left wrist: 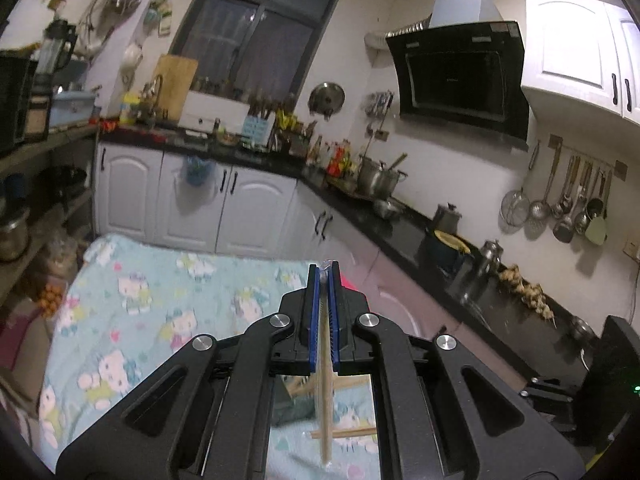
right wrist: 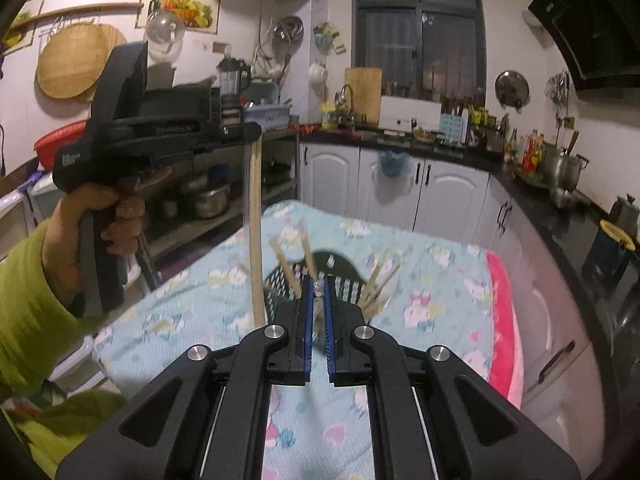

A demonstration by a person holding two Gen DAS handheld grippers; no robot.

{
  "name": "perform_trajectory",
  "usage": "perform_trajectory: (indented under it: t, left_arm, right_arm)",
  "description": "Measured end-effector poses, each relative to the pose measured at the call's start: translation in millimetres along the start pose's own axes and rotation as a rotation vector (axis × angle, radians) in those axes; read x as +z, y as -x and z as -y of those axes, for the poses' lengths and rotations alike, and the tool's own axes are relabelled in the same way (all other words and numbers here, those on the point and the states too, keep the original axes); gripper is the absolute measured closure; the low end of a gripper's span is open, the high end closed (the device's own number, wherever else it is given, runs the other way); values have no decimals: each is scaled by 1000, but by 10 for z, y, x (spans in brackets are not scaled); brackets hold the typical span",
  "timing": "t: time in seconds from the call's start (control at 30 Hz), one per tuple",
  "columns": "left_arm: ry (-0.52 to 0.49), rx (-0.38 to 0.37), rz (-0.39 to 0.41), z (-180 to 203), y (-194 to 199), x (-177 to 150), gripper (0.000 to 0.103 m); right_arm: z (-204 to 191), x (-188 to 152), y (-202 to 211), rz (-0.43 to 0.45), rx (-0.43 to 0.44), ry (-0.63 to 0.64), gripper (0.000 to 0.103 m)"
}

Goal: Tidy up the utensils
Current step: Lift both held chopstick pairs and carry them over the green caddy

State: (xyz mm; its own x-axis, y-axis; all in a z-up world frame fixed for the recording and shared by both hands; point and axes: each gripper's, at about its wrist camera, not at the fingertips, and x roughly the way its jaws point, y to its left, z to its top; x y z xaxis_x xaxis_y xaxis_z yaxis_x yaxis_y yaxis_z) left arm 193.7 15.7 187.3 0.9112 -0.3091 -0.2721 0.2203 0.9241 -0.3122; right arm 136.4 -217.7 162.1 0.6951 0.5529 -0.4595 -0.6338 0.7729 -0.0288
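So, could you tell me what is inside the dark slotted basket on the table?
Several wooden chopsticks stand tilted in the basket; its bottom is hidden behind the right gripper.

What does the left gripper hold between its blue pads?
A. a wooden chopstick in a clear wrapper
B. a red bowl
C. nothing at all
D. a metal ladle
A: the left gripper is shut on a wooden chopstick, which hangs down below it; the right wrist view shows it too.
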Motion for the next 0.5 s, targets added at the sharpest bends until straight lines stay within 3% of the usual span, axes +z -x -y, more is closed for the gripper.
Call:
perform_trajectory:
  t: [0.27,0.5]
  left_arm:
    - [-52,51,75,167,-187,259,101]
    - [-87,120,105,159,-461,290,101]
  right_arm:
    - [203,399,-36,53,-36,-31,98]
    - [363,568,-202,63,-60,-63,98]
